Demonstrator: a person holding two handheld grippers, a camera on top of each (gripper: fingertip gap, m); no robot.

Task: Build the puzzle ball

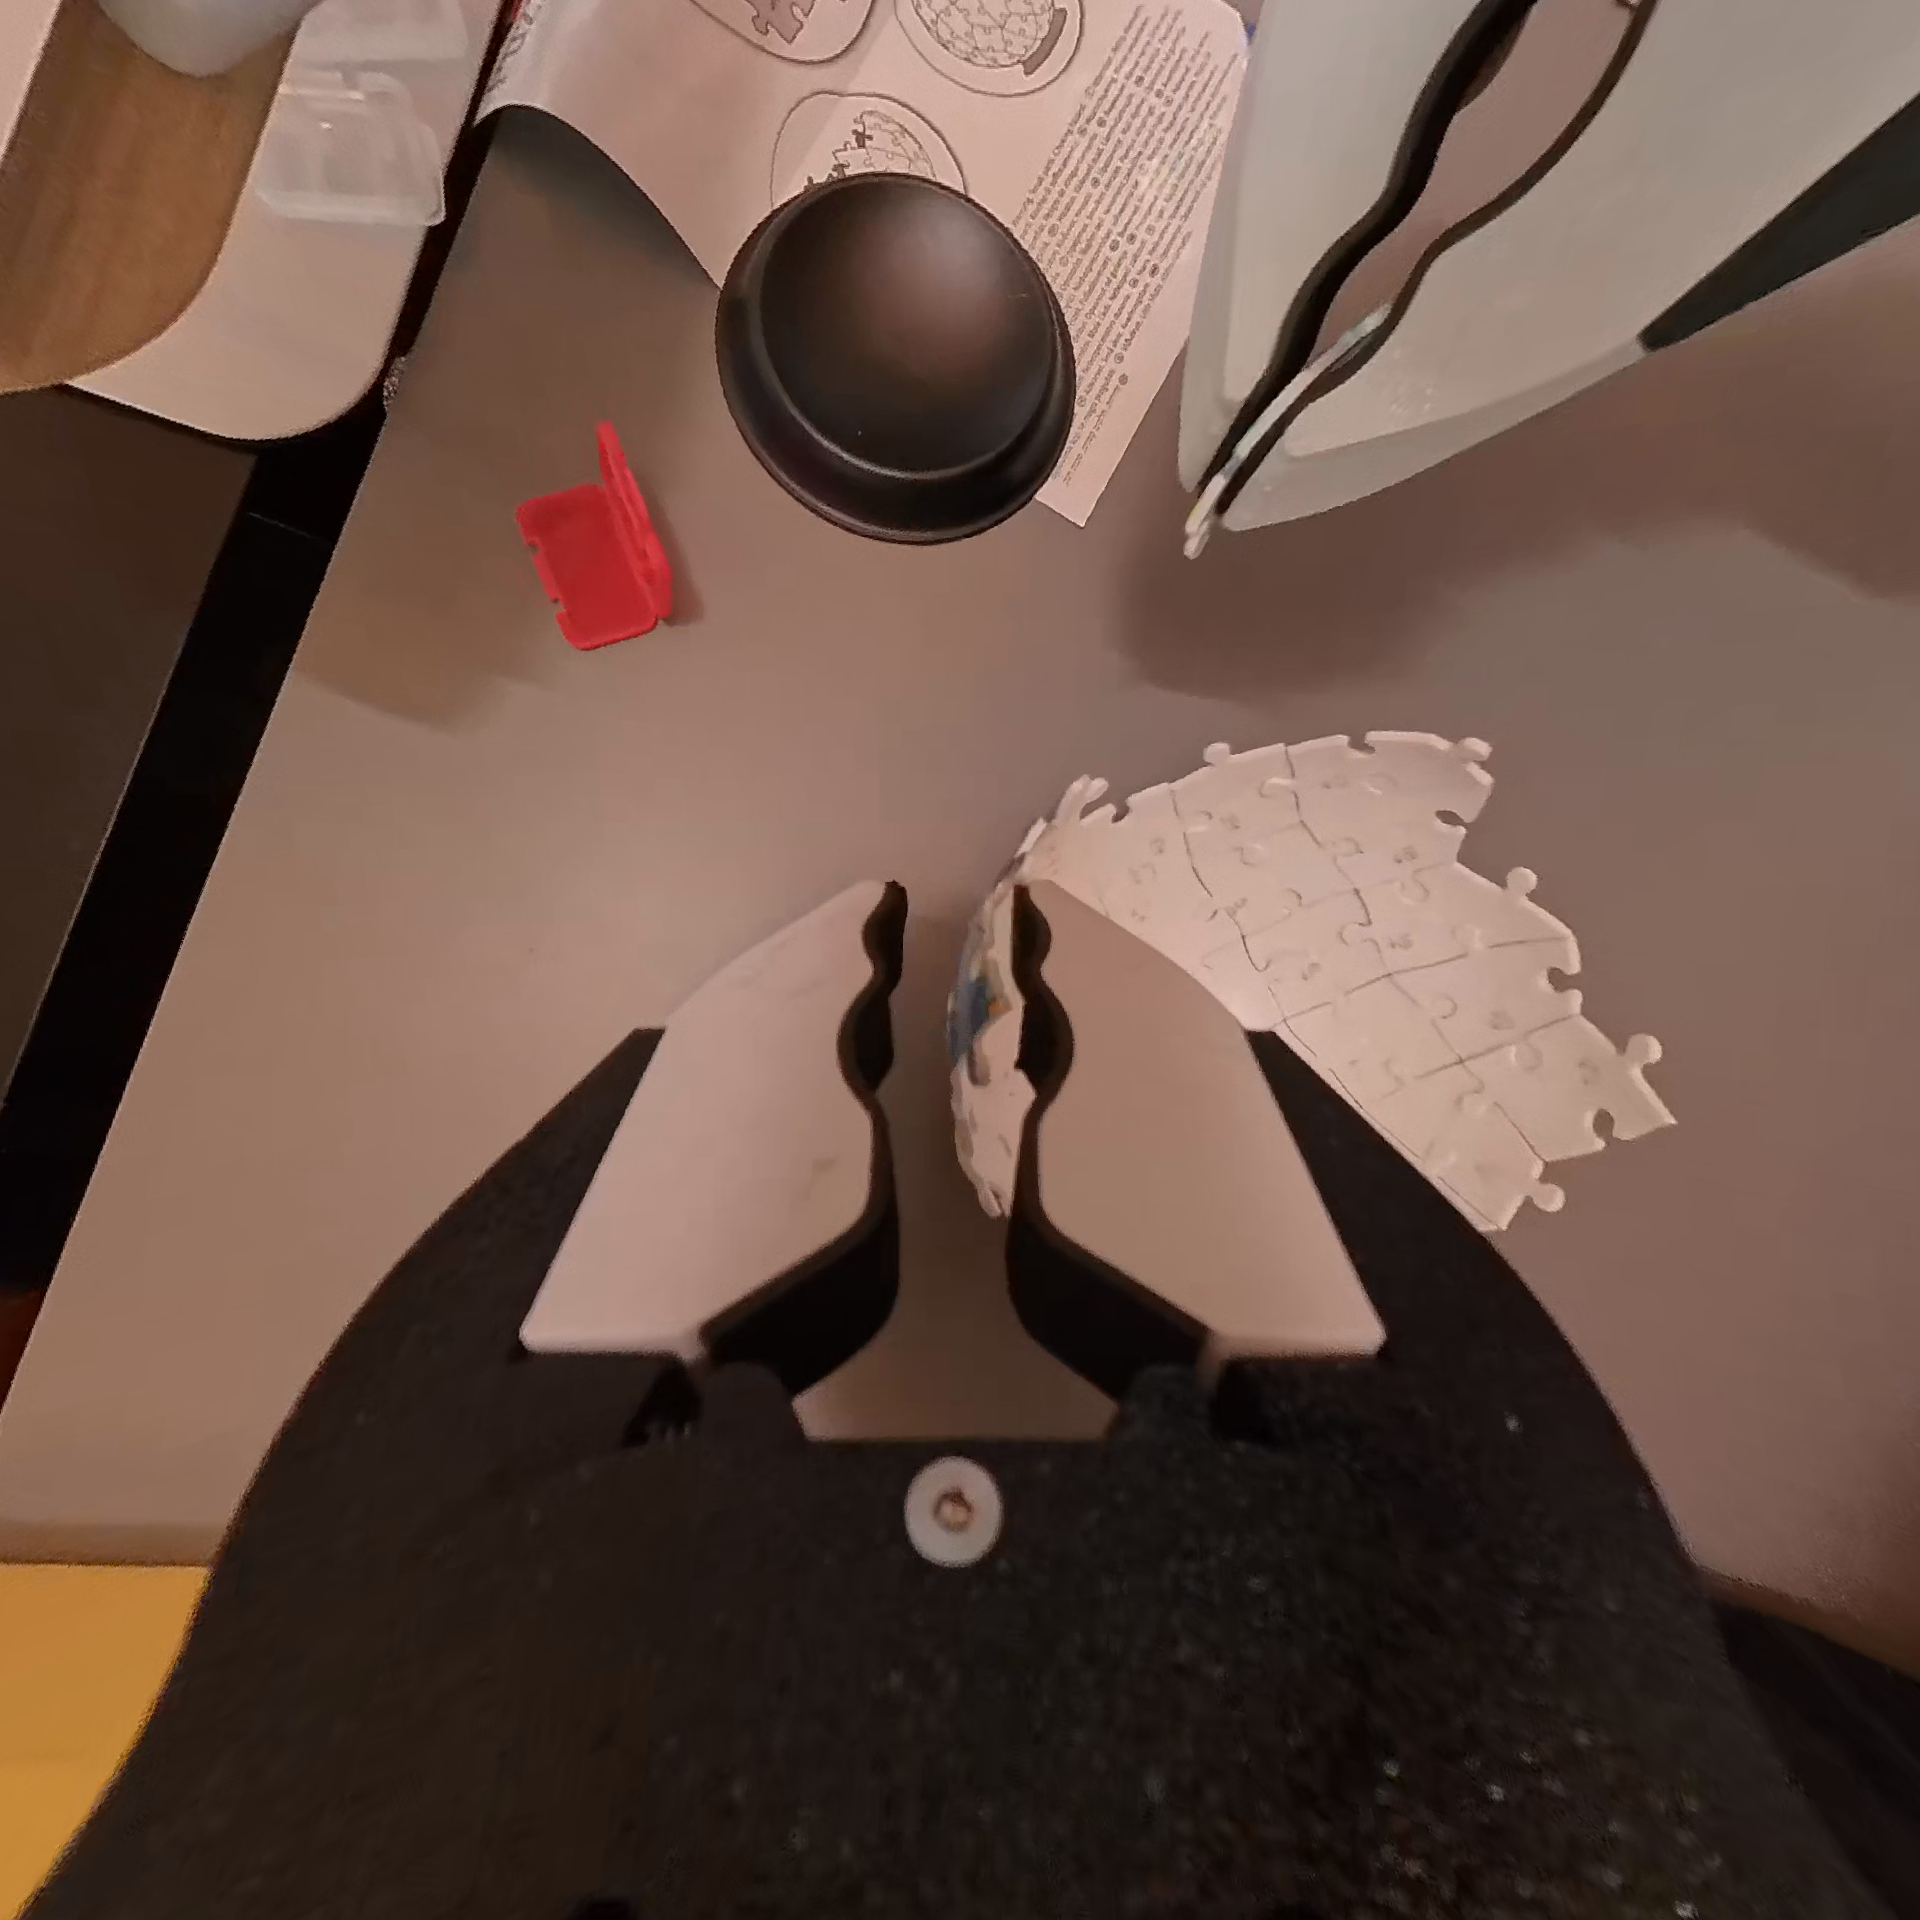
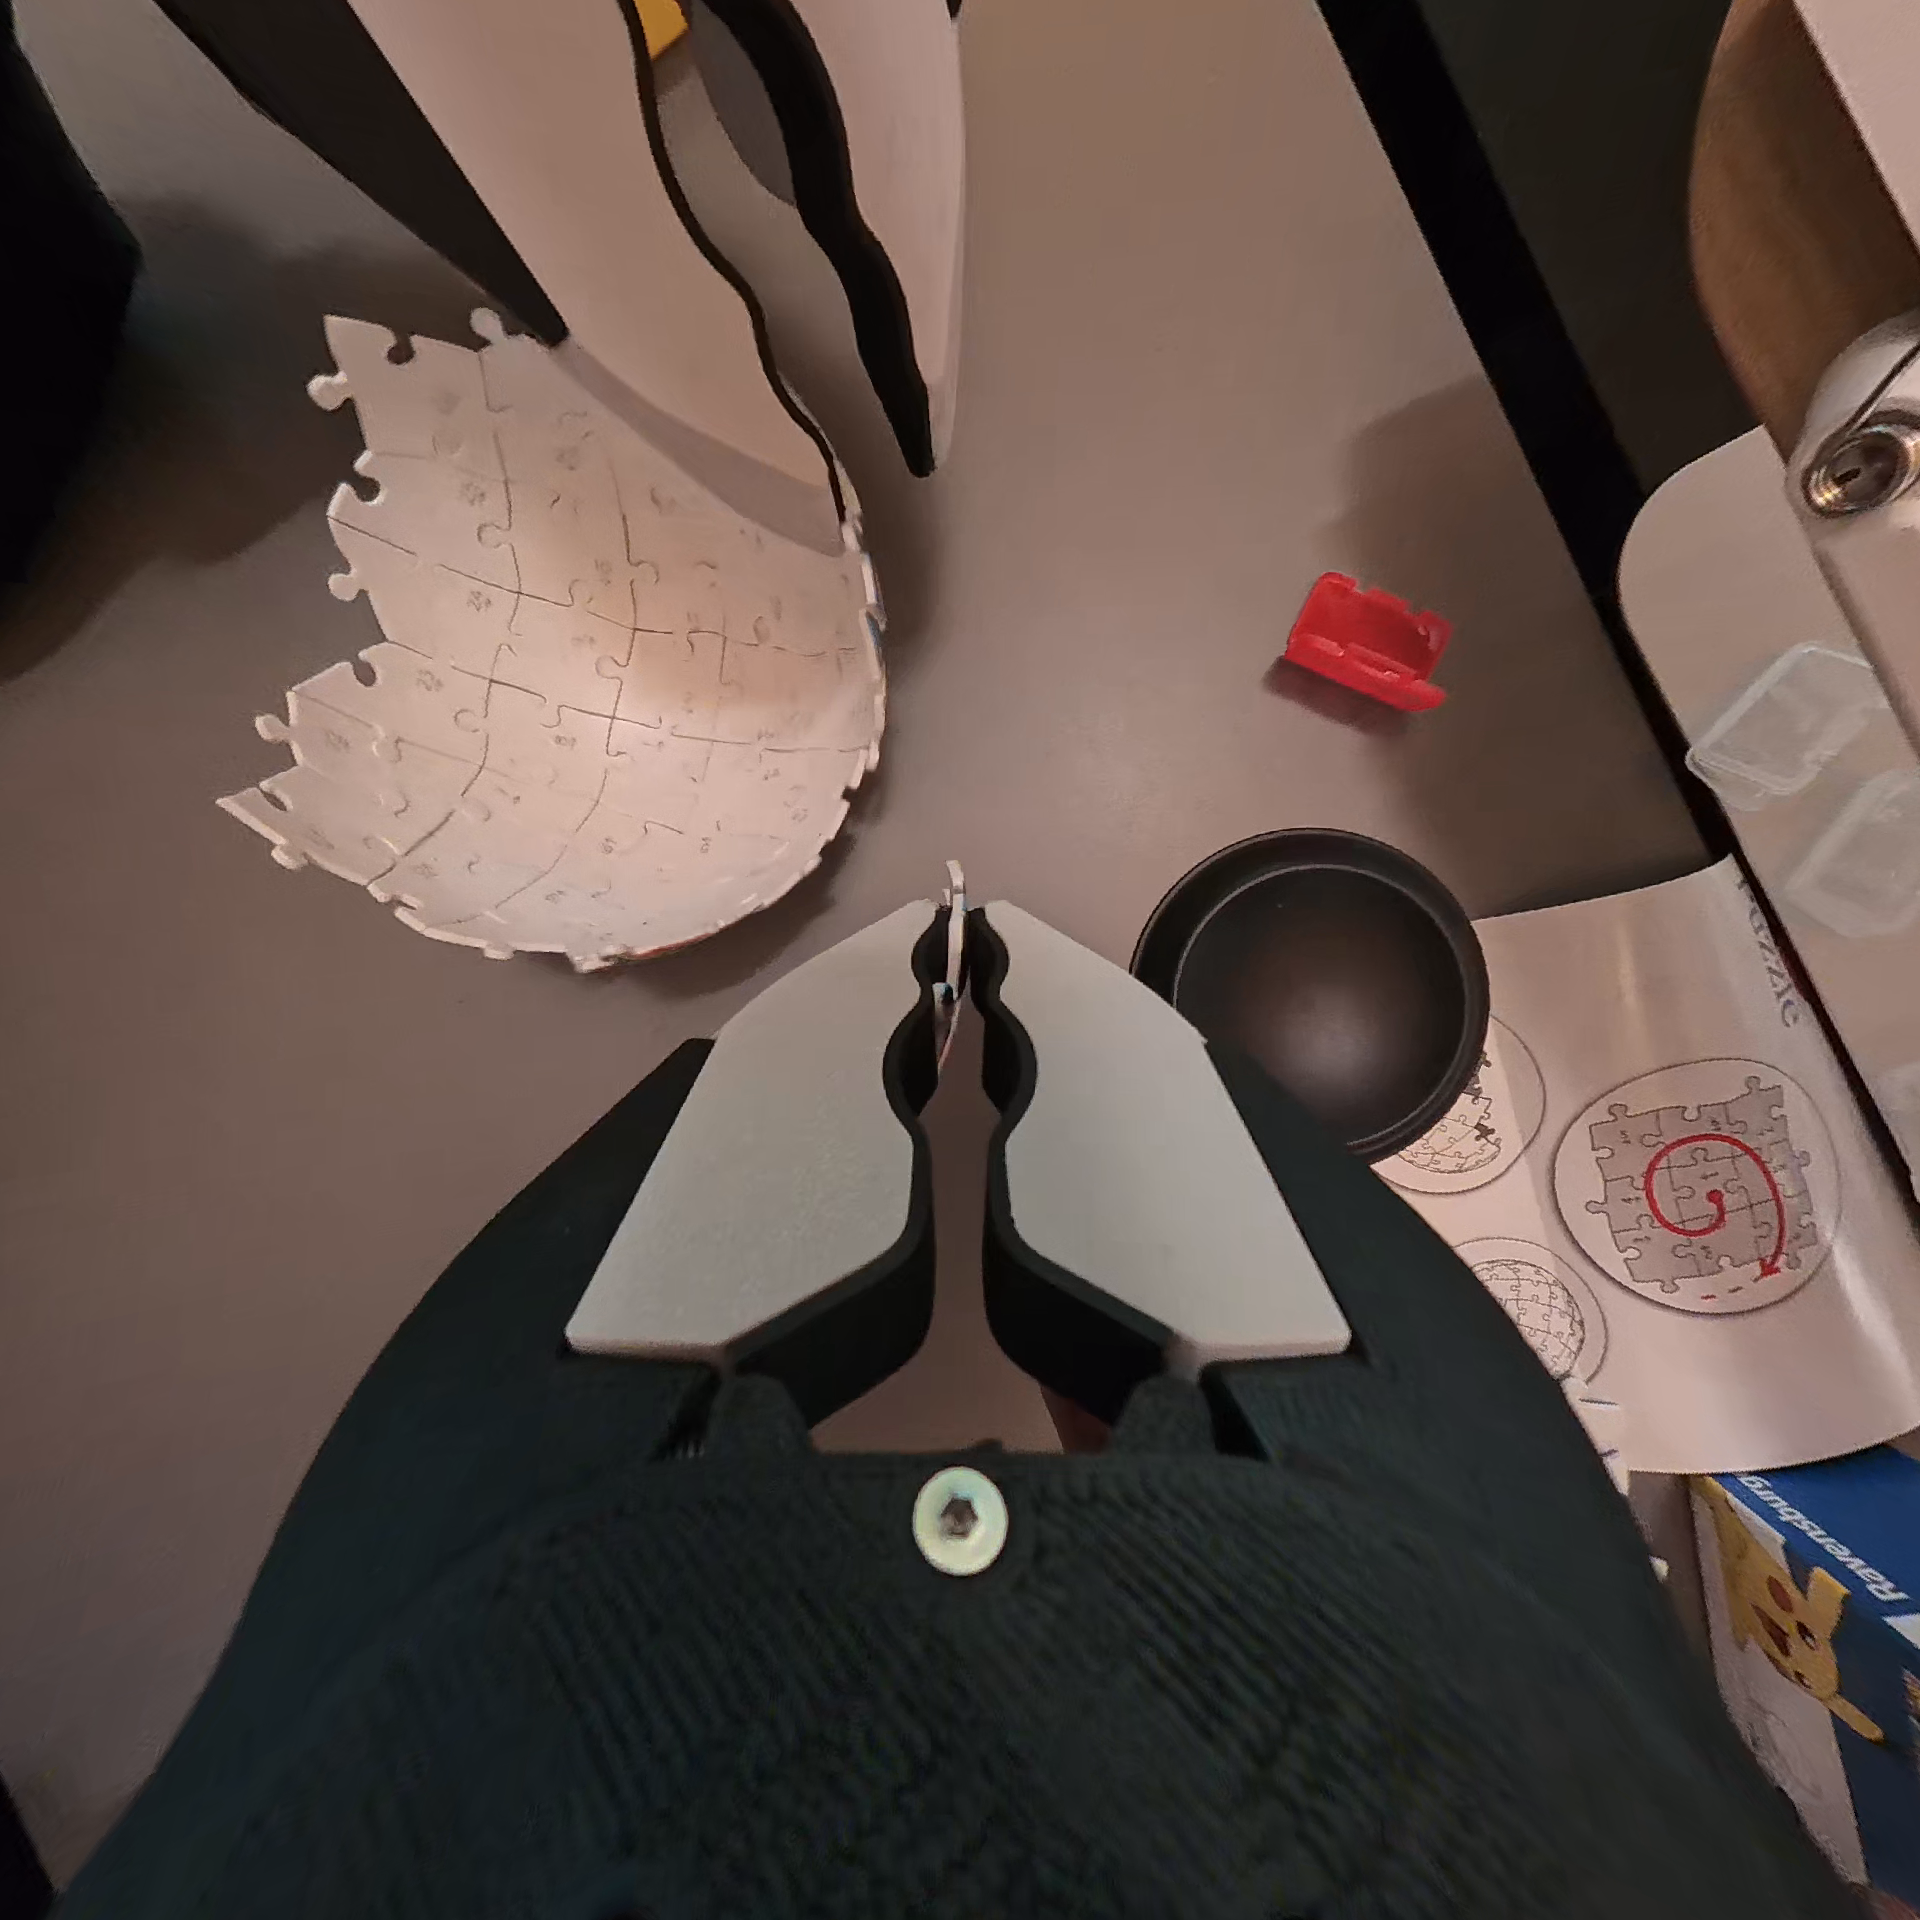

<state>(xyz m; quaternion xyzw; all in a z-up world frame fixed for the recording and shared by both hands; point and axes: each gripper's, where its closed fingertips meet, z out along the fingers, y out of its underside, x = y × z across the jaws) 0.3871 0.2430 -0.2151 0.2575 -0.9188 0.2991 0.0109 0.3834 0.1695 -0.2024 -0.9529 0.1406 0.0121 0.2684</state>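
Observation:
A partly built puzzle ball shell (image 1: 1382,935), white inside and bowl-shaped, rests tilted on the grey table (image 1: 623,935); it also shows in the right wrist view (image 2: 582,707). My left gripper (image 1: 961,899) straddles the shell's rim, right finger inside against it and left finger apart from it, jaws open. In the right wrist view the left gripper (image 2: 878,488) shows at the top. My right gripper (image 2: 961,914) is shut on a single puzzle piece (image 2: 954,894), just off the shell's near edge. It also shows at the top right of the left wrist view (image 1: 1221,499).
A black round stand (image 1: 894,353) (image 2: 1309,1008) sits on an instruction sheet (image 1: 1122,156) (image 2: 1662,1195). A small red plastic part (image 1: 592,551) (image 2: 1361,644) lies nearby. Clear plastic boxes (image 2: 1787,748) and the puzzle's box (image 2: 1808,1621) stand at the right. The table's edge (image 1: 260,623) runs along the left. Some 8 centimeters of space lies between my two pairs of fingers.

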